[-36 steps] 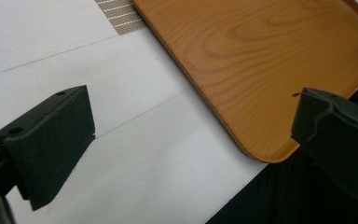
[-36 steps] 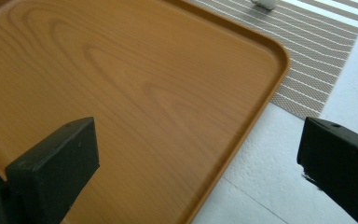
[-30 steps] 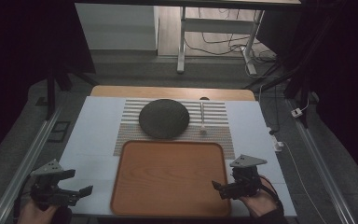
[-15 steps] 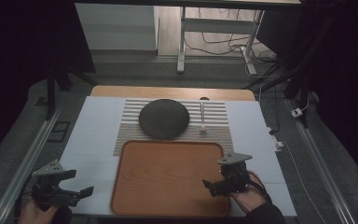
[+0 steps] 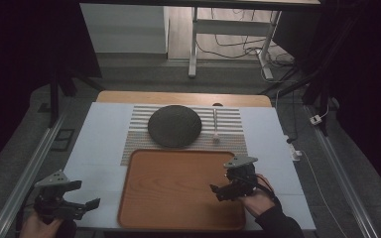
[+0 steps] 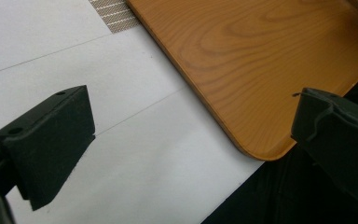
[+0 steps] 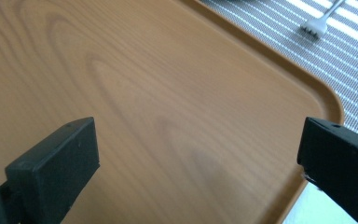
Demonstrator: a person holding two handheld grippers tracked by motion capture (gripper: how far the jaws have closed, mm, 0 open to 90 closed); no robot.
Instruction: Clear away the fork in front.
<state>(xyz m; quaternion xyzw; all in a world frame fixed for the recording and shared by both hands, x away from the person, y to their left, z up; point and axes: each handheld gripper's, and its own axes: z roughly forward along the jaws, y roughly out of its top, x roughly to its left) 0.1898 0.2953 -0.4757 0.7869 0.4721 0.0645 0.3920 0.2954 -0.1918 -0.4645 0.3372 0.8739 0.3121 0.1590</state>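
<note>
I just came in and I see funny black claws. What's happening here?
A person sits at a table with a hand-held gripper in each hand. The right hand-held gripper hovers open over the right side of a bare wooden tray, holding nothing. The left hand-held gripper is open too, over the white table near the tray's front left corner. Behind the tray, a dark round plate and a fork lie untouched on a striped mat.

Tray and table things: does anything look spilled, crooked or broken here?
Nothing stands out. The wooden tray lies bare and square to the striped mat; the dark plate and fork sit neatly on the mat.
</note>
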